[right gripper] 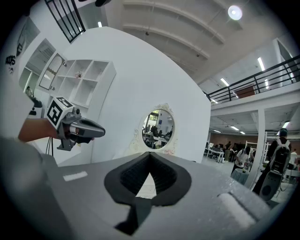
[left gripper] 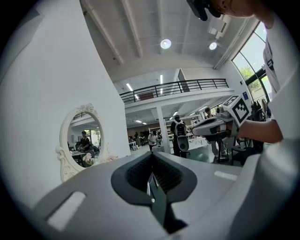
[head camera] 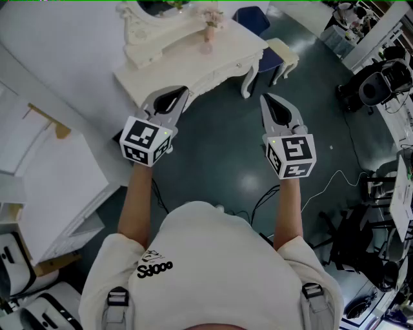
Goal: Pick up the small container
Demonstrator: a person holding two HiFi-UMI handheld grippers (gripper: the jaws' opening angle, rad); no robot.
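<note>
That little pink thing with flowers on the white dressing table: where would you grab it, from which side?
Probably low on the pink container, below the flowers, coming level from the dressing table's front edge. It stands upright and looks slim, so jaws can close on its sides; the blooms block the top and the mirror stands close by. Its shape is too small to tell.

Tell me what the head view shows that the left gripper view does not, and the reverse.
Only the head view: the dressing table from above, and a cream stool. Only the left gripper view: a person reflected in the oval mirror, people standing, a balcony railing. Both: the right gripper and the left gripper, each shut and empty.
</note>
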